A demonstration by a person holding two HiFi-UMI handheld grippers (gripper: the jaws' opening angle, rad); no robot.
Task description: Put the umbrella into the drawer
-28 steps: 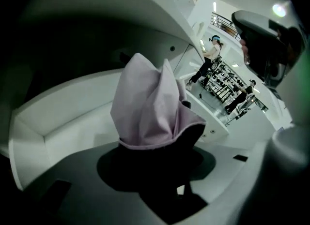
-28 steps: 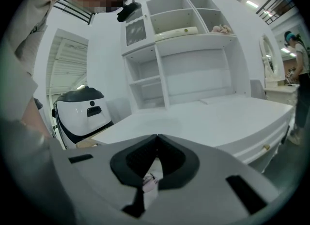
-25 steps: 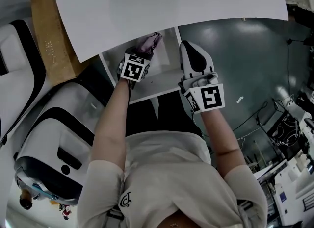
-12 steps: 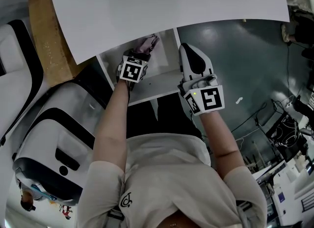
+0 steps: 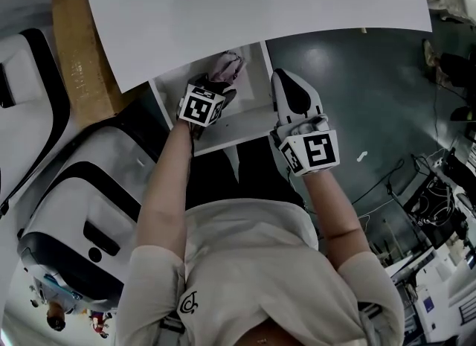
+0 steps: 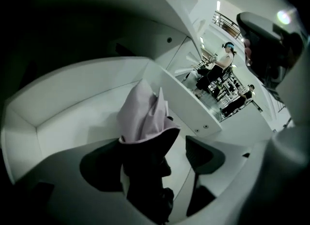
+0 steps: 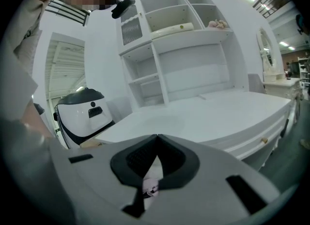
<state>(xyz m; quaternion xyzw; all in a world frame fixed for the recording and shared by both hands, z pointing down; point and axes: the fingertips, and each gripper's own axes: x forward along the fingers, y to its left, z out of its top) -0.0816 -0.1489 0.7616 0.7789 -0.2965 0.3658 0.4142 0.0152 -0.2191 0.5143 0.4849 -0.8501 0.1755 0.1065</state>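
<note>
A folded lilac umbrella [image 5: 225, 65] lies in the open white drawer [image 5: 232, 139] under the desk edge. In the left gripper view its lilac fabric [image 6: 143, 115] and dark lower end stand between the jaws of my left gripper [image 6: 152, 162]. Those jaws are opening: the right pad [image 6: 204, 154] stands apart from the umbrella. Seen from the head, my left gripper [image 5: 215, 85] points down into the drawer. My right gripper [image 5: 287, 75] hovers beside the drawer's right side, shut with nothing in it. Its closed tips [image 7: 156, 138] point across the desk.
The white desk top [image 5: 253, 2] overhangs the drawer. A wooden board [image 5: 78, 54] and white-and-black machines [image 5: 82, 210] lie left. Cables and equipment [image 5: 439, 210] crowd the dark floor at right. Shelves [image 7: 179, 50] rise behind the desk. People [image 6: 218, 71] stand far off.
My left gripper has drawn back a little from the umbrella, which stays in the drawer. The right gripper has not moved.
</note>
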